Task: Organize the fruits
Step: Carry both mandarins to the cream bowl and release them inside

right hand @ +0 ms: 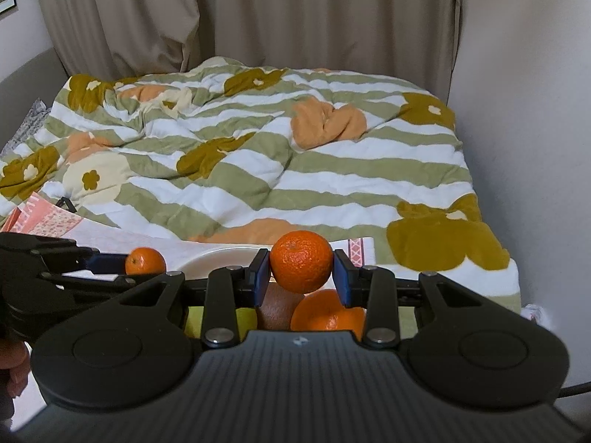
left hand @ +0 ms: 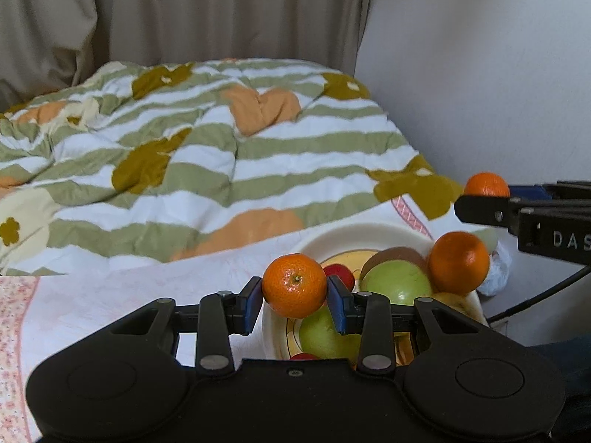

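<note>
Beige curtain behind a bed with striped floral quilt, white wall alongside.

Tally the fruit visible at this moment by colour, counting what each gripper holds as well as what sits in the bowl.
Orange: 3, a mandarin in the left gripper, a mandarin in the right gripper, and one on the pile in the bowl.
Green: 2, apples.
Red: 2, small fruits.
Brown: 1, a kiwi.
Yellow: 1, partly hidden.
Total: 9
</note>
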The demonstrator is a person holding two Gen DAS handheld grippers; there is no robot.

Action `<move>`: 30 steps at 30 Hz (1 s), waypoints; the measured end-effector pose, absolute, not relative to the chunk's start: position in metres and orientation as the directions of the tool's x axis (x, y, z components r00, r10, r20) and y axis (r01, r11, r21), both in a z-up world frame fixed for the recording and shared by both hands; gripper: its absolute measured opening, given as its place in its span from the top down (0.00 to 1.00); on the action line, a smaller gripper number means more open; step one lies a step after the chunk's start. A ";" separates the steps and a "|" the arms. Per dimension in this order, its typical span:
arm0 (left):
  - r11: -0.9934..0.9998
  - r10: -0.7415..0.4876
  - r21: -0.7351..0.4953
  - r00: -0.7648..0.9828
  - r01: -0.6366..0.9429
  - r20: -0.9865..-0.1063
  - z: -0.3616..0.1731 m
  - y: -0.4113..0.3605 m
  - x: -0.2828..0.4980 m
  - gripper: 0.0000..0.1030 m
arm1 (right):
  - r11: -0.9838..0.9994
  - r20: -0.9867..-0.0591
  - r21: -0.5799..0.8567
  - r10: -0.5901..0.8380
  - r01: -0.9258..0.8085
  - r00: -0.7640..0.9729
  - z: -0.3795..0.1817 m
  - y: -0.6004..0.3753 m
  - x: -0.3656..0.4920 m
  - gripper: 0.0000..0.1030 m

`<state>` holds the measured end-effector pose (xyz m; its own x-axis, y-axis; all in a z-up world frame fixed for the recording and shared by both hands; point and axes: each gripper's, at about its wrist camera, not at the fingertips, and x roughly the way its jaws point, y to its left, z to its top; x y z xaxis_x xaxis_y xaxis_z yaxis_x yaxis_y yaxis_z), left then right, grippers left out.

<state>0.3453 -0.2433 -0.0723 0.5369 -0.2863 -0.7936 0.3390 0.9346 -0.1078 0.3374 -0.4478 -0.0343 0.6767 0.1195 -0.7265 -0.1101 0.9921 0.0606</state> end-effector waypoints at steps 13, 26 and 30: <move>0.940 -0.265 -0.073 0.575 0.334 -0.774 -0.064 -0.235 0.339 0.19 | 0.986 -0.755 0.074 0.153 -0.149 0.638 -0.048 -0.438 0.366 0.50; 0.966 -0.208 -0.055 0.625 0.254 -0.753 -0.043 -0.193 0.317 0.19 | 0.972 -0.795 0.074 0.192 -0.222 0.576 -0.072 -0.401 0.392 0.50; 0.971 -0.190 -0.051 0.628 0.232 -0.755 -0.043 -0.181 0.313 0.19 | 0.973 -0.809 0.070 0.185 -0.222 0.558 -0.081 -0.395 0.396 0.50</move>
